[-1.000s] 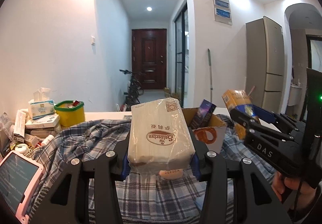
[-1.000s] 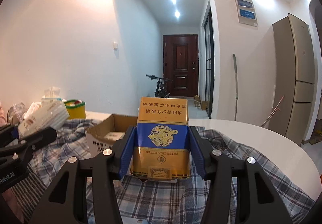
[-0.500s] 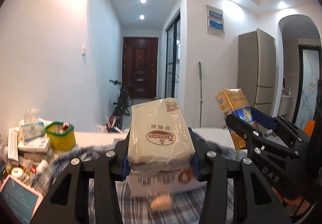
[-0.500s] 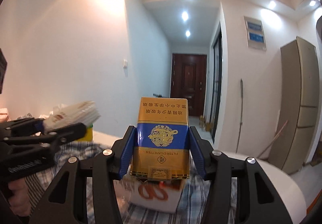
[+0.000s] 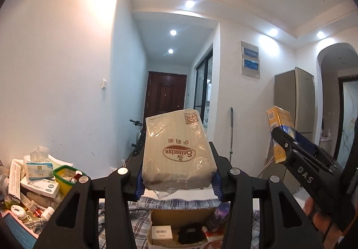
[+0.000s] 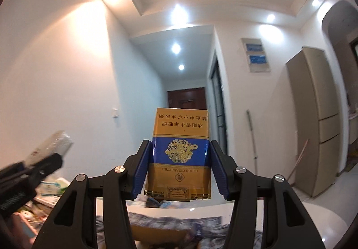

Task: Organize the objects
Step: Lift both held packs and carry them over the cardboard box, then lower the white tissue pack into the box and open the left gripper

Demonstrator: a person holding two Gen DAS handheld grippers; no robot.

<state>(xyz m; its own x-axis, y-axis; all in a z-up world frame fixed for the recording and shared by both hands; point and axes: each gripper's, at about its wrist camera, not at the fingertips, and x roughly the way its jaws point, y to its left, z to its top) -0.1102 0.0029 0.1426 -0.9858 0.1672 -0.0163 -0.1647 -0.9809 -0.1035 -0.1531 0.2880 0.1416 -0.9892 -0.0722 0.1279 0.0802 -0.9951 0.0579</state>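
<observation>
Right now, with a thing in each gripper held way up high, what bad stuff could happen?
The tissue pack is soft in crinkly plastic, and the left gripper pinches only its lower end, so it might slip and drop toward the cardboard box below.

The right gripper pinches the cigarette carton low too, so it could tip.

The two grippers are close together, so they may bump.

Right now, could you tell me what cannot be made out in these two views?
- Cardboard box contents, left wrist view: mostly hidden behind the left hand-held gripper and its tissue pack.
- Cardboard box, right wrist view: blurred, cut by the bottom edge.
- Cigarette carton bottom end: hidden from view.
</observation>
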